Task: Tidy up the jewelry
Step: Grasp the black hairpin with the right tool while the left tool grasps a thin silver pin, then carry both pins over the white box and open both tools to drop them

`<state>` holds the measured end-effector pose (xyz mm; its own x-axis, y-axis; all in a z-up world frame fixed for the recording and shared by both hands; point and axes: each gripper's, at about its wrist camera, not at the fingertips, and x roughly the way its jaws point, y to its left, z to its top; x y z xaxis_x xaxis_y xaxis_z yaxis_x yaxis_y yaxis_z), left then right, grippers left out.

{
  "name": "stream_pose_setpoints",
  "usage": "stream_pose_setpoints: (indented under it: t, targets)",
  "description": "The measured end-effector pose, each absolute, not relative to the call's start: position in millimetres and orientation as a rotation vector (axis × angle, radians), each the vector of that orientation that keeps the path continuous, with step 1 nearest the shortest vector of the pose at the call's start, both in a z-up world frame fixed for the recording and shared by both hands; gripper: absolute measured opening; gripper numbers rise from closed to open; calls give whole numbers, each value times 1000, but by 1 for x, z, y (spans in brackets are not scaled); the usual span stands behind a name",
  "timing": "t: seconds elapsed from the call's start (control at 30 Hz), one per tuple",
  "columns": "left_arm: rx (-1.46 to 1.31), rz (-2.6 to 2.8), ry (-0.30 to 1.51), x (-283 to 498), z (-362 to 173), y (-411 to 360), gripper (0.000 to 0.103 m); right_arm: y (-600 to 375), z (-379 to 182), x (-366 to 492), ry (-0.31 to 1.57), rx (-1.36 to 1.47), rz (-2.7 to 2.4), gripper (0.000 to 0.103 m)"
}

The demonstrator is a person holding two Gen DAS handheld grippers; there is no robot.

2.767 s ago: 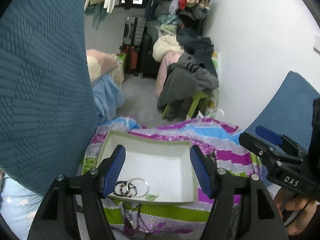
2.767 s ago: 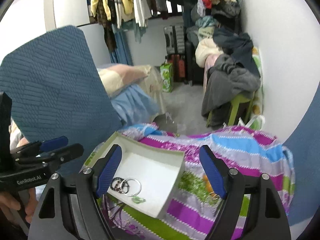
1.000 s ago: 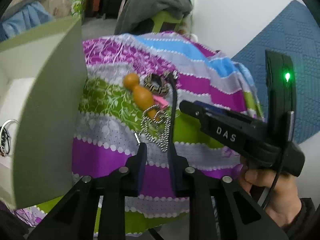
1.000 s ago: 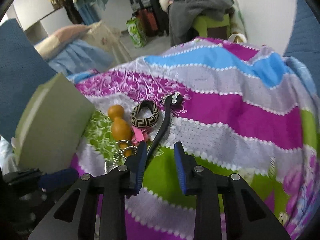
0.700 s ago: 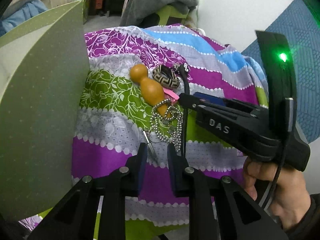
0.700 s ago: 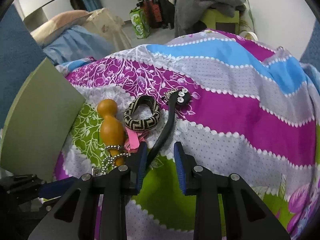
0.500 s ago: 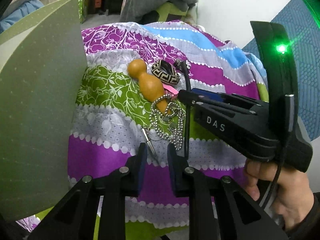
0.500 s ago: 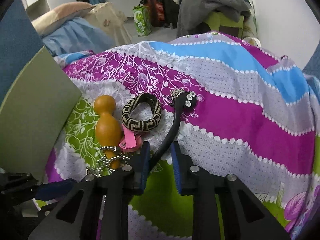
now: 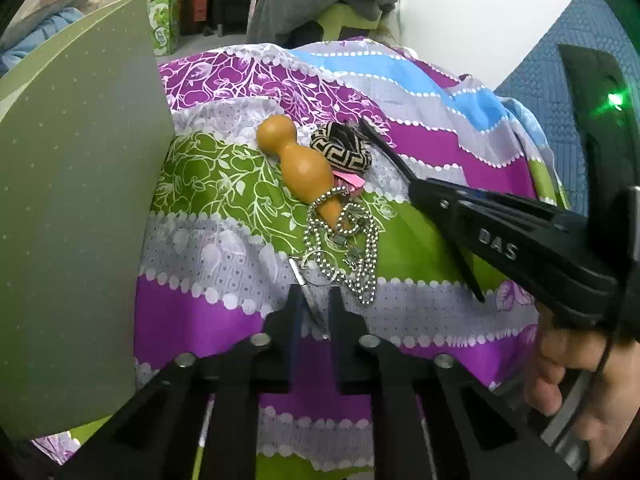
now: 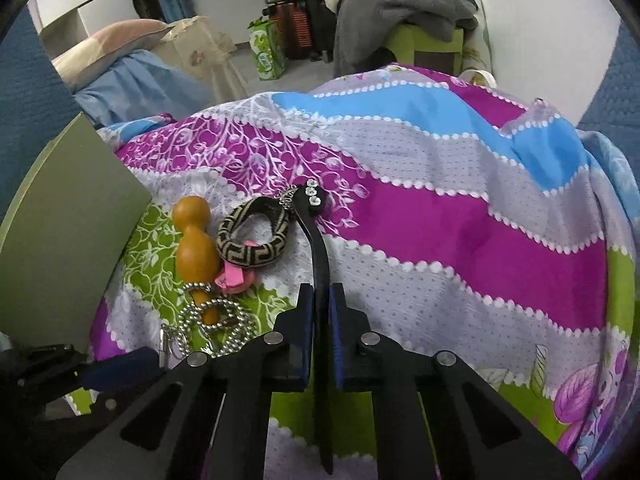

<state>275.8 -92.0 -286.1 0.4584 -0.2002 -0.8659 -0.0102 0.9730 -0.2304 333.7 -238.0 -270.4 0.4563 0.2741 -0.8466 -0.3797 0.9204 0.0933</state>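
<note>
Jewelry lies on a striped floral cloth [image 10: 460, 216]. My right gripper [image 10: 321, 292] is shut on a long black hair clip [image 10: 318, 248] with rhinestones at its far end; the clip also shows in the left wrist view [image 9: 390, 156]. My left gripper [image 9: 314, 300] is nearly shut around the thin metal pin [image 9: 308, 300] of a silver ball chain [image 9: 356, 256]. The chain hangs from an orange gourd charm [image 9: 300, 164], also in the right wrist view [image 10: 196, 248]. A black and beige patterned ring [image 10: 254, 238] and a pink tag [image 10: 232, 276] lie beside the gourd.
A green box wall [image 9: 72, 200] stands at the left, also in the right wrist view [image 10: 68, 220]. The right gripper's body [image 9: 520, 244] crosses the left wrist view. Clothes on a green stool [image 10: 404, 4] and a pillow [image 10: 132, 36] lie beyond the cloth.
Both grippers moved from the box to the jewelry pile and narrowed. The right one closed on the black clip. The left one crept up to the chain's pin.
</note>
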Motion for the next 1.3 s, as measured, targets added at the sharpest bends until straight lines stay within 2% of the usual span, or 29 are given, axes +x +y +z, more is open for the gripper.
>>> stream_pose_setpoints:
  t: [0.1, 0.43, 0.77, 1.3]
  targets:
    - [-206, -114, 1078, 277, -287, -91, 2, -242, -268, 330, 1020, -104, 389, 6]
    - [-259, -120, 1077, 273, -283, -77, 2, -250, -261, 310, 1029, -65, 333, 6]
    - [-301, -171, 1048, 264, -255, -68, 2, -261, -244, 280, 1046, 35, 266, 6]
    - [-299, -204, 967, 249, -153, -37, 2, -248, -179, 260, 1028, 22, 226, 5]
